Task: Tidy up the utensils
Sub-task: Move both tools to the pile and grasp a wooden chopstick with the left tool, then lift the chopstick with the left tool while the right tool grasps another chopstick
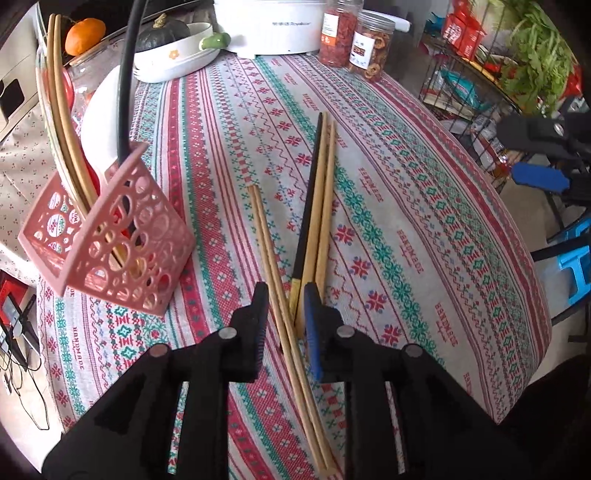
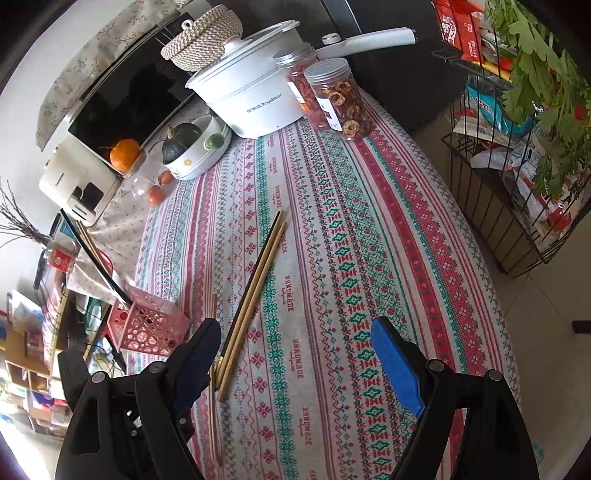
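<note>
A pair of light wooden chopsticks [image 1: 273,254] lies on the patterned tablecloth [image 1: 406,221] and runs between the fingers of my left gripper [image 1: 285,295]. Its jaws stand a little apart, with a visible gap on the black finger's side, so it is open. Just to the right lie a black chopstick and two wooden ones [image 1: 317,206], side by side. A pink perforated holder [image 1: 122,247] stands at the left with wooden chopsticks, a black handle and a white spoon in it. My right gripper [image 2: 297,323] hovers wide open over the cloth, beside the three chopsticks [image 2: 255,288] and the pair [image 2: 213,424].
A white pot [image 1: 269,26], two jars of dried fruit [image 1: 354,40] and a bowl with a green squash [image 1: 177,51] stand at the table's far end. A wire rack [image 2: 498,206] with packets and greens stands beyond the right edge. A blue stool [image 1: 576,266] is lower right.
</note>
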`<state>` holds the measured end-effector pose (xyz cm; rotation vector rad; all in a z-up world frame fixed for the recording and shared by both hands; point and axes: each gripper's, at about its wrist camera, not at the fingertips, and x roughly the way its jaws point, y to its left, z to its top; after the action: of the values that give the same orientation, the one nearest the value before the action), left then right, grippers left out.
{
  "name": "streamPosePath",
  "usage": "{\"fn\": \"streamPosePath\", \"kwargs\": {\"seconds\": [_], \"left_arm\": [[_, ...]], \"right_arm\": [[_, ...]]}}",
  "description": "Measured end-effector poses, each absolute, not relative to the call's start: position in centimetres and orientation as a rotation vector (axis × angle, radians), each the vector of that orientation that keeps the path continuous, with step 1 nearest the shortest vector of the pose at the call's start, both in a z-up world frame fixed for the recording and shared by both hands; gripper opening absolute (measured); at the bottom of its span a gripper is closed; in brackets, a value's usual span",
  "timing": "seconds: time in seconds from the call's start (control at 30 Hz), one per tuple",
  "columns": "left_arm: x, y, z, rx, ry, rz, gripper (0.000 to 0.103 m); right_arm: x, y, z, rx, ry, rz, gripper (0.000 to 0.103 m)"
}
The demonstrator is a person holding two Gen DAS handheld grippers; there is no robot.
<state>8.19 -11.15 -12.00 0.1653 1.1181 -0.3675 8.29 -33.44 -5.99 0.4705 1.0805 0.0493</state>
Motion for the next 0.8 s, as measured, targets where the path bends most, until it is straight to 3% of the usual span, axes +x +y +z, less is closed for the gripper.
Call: {"fn": "streamPosePath", "kwargs": {"seconds": [0.33, 0.37, 0.4, 0.43, 0.8], "left_arm": [[12.1, -11.9, -14.2, 0.067, 1.1, -0.201, 0.021], [12.2, -11.9, -14.3, 0.059, 1.099, -0.195, 0.02], [12.2, -11.9, -14.4, 0.055, 1.102, -0.191, 0.01], [12.1, -11.8, -14.3, 0.052, 1.106, -0.193, 0.01], [7.2, -9.5, -8.6, 0.055, 0.993, -0.368, 0.01]], "right_arm": [[8.6, -33.6, -6.3, 0.464, 1.091, 0.045, 0.084], [8.6, -33.6, -6.3, 0.464, 1.092, 0.047, 0.084], [8.6, -33.6, -6.3, 0.462, 1.094, 0.049, 0.085], [8.7, -33.5, -6.4, 0.459, 1.097, 0.051, 0.085], [9.6, -32.3, -7.8, 0.416, 1.145, 0.035, 0.084]]}}
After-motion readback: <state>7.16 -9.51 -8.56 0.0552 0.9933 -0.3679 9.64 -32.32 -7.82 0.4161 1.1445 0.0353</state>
